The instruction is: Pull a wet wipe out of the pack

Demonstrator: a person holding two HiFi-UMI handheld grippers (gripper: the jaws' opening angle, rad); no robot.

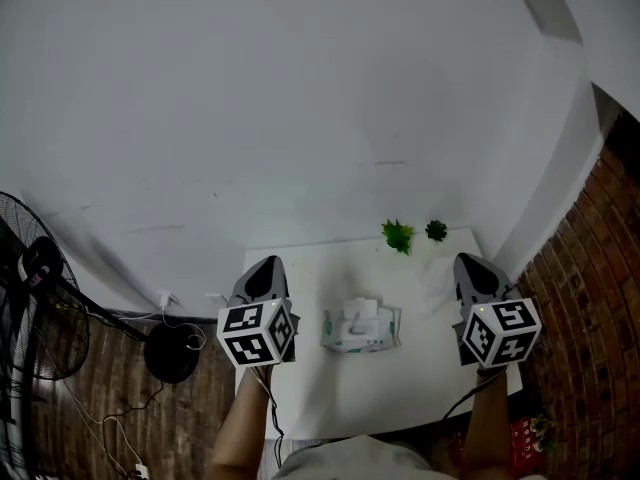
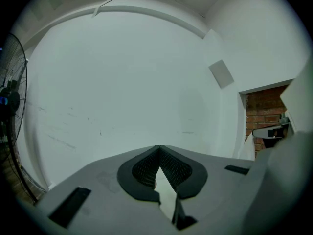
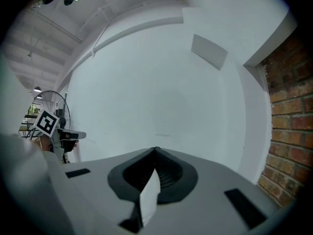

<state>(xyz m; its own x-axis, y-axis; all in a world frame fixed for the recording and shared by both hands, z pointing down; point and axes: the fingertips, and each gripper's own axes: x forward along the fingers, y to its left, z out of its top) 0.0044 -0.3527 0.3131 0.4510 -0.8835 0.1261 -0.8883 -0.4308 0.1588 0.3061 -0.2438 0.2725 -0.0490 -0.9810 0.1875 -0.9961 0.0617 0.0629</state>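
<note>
Head view: wipe pack [image 1: 361, 331] on table [image 1: 330, 400].

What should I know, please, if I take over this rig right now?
Left gripper: jaws shut, empty, held left of the pack, aimed at the wall.
Right gripper: the same, on the pack's right.
White and green soft wet wipe pack: mid white table, apart from both grippers; a white piece stands up on its top.
Done: no wipe pulled out, as far as can be seen.
Left: probably steady the pack, pinch a wipe, pull it free.
</note>
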